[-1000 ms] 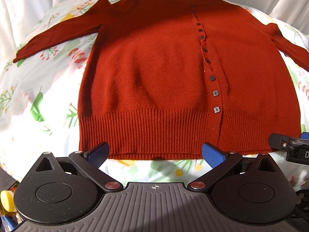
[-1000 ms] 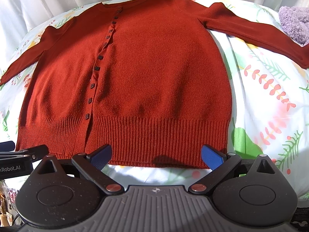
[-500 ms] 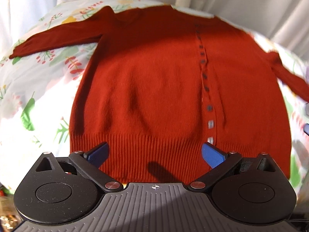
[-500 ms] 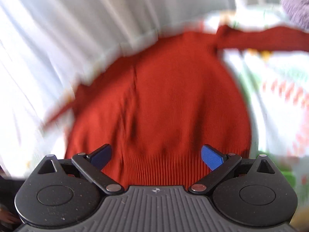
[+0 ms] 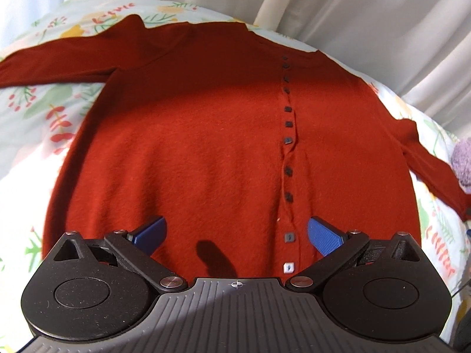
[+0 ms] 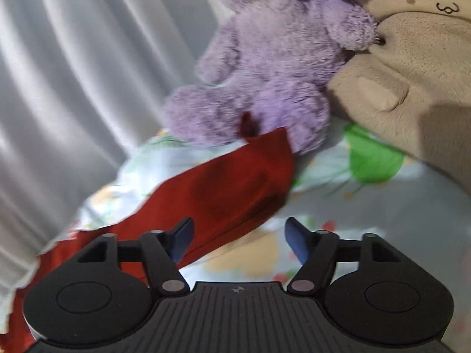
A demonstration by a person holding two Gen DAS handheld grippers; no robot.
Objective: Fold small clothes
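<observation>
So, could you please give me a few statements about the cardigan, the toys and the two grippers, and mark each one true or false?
1. The red cardigan lies spread flat with its button row showing. True.
2. The left gripper is clamped on the cardigan's hem. False: its jaws stand wide apart over the cloth and grip nothing.
3. The cuff of the sleeve reaches the purple plush toy. True.
4. The right gripper holds the sleeve firmly. False: its jaws are closing, with the sleeve's edge between them, but the pads do not yet press on it.
5. The bed sheet is plain white. False: it has a floral print.
</observation>
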